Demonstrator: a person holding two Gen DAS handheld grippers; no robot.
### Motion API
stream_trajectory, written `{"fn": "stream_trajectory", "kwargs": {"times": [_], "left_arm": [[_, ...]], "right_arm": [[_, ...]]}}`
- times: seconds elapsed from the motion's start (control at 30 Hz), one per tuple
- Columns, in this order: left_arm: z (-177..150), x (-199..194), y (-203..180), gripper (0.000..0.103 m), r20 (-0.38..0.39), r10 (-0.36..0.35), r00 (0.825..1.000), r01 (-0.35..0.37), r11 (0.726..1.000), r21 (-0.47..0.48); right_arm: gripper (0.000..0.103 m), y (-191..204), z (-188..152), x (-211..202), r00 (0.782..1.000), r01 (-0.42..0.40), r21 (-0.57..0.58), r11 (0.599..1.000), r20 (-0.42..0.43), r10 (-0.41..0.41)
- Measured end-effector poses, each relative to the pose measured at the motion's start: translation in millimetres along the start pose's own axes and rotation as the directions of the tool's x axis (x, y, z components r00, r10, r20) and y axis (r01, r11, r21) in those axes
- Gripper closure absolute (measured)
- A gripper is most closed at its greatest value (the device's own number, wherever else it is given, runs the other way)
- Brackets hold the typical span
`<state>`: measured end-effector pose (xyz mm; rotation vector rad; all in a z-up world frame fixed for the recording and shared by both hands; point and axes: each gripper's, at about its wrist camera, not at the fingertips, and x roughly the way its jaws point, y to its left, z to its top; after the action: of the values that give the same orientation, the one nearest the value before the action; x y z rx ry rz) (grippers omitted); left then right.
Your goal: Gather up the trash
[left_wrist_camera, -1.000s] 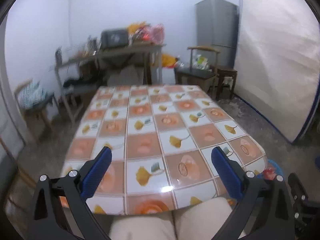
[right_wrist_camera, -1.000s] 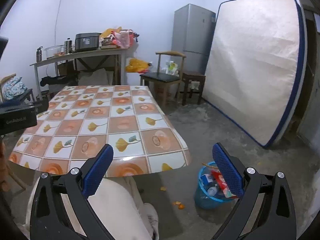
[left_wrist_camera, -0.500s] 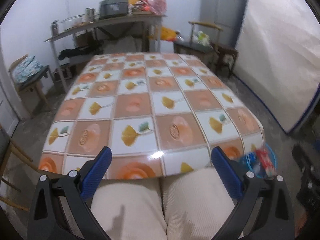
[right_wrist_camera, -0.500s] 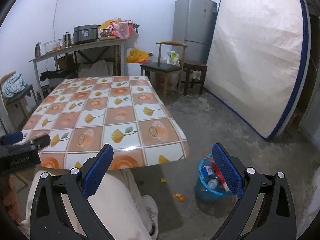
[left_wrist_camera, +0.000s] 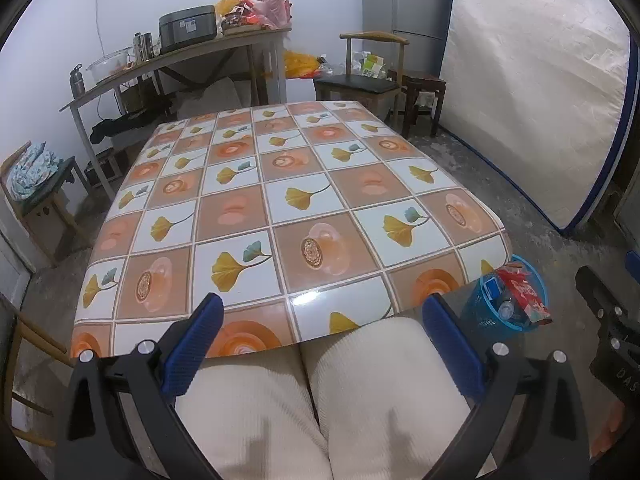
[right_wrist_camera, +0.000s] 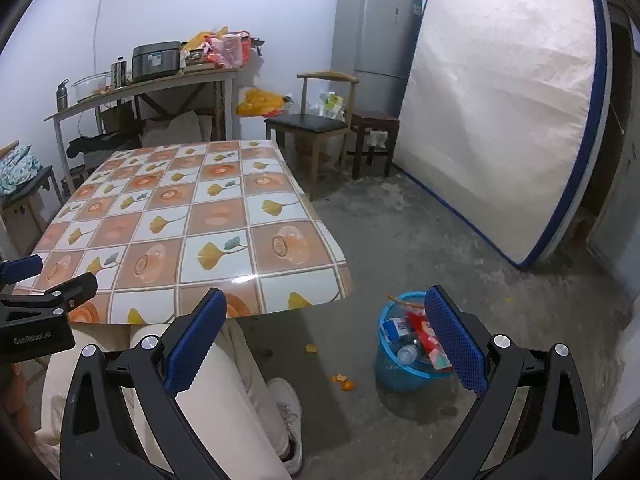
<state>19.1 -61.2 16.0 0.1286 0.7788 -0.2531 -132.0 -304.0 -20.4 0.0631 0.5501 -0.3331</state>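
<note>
A blue trash basket (right_wrist_camera: 394, 372) stands on the floor right of the table, holding a red wrapper (right_wrist_camera: 428, 344), a blue-white carton (right_wrist_camera: 394, 328) and a plastic bottle (right_wrist_camera: 406, 354). It also shows in the left wrist view as the basket (left_wrist_camera: 486, 312) by the table corner. Orange peel bits (right_wrist_camera: 343, 382) lie on the floor near it. My left gripper (left_wrist_camera: 323, 344) is open above the person's lap, empty. My right gripper (right_wrist_camera: 326, 338) is open and empty, over the floor left of the basket. The tiled table top (left_wrist_camera: 280, 208) carries nothing.
The person's cream-trousered legs (left_wrist_camera: 320, 400) sit under the table's near edge. A mattress (right_wrist_camera: 500, 112) leans on the right wall beside a fridge (right_wrist_camera: 372, 40). A chair (right_wrist_camera: 316, 128), a stool (right_wrist_camera: 374, 128) and a cluttered side table (right_wrist_camera: 160, 80) stand behind.
Both grippers have drawn back and tilted down toward the person's lap, so the table sits lower and nearer in view. Both stay open and empty.
</note>
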Motion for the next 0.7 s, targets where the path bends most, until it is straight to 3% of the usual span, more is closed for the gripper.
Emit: {"fn": "stream_trajectory", "kwargs": {"times": [0.7], "left_arm": [[-0.6, -7.3, 7.2, 0.005, 0.027, 0.044, 0.999, -0.043, 0.998, -0.035]], "right_arm": [[0.008, 0.4, 1.3, -5.4, 0.999, -0.025, -0.027, 0.999, 0.026, 0.026]]}}
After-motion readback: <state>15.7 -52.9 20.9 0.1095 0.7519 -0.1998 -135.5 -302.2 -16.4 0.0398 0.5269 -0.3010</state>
